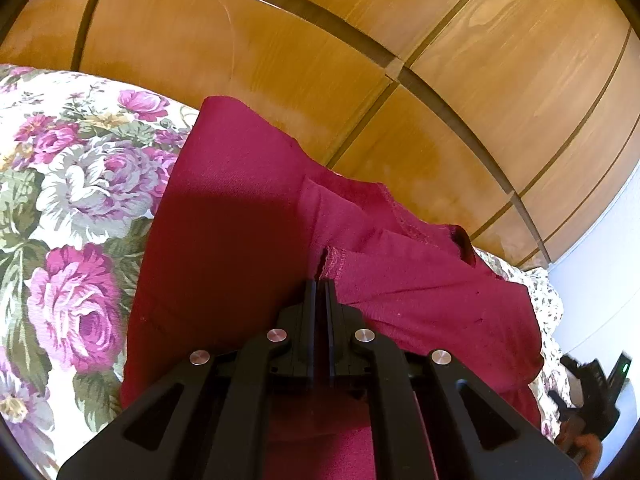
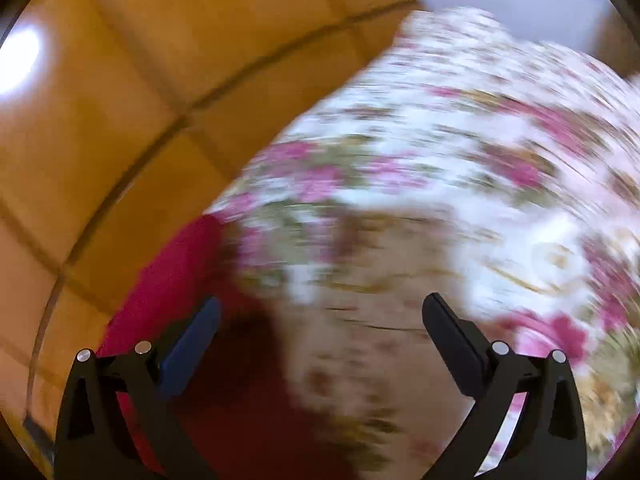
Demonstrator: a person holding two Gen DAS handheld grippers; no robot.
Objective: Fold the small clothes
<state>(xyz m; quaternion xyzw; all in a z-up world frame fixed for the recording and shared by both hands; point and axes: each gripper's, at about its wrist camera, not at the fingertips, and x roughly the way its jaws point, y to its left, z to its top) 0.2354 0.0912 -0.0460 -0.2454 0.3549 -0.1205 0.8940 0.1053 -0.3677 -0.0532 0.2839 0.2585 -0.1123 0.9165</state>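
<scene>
A dark red garment (image 1: 248, 220) lies on the floral bedspread (image 1: 68, 184), partly folded with a hemmed edge turned over. My left gripper (image 1: 319, 282) is shut on that hemmed edge near the garment's middle. In the right wrist view, which is blurred by motion, my right gripper (image 2: 320, 312) is open and empty above the bedspread (image 2: 460, 160), with the red garment (image 2: 172, 280) under its left finger (image 2: 196, 340). The right gripper also shows at the lower right edge of the left wrist view (image 1: 592, 392).
Wooden wardrobe panels (image 1: 280, 40) stand behind the bed; they also show in the right wrist view (image 2: 120, 100). A pale wall (image 1: 600, 280) is at the right.
</scene>
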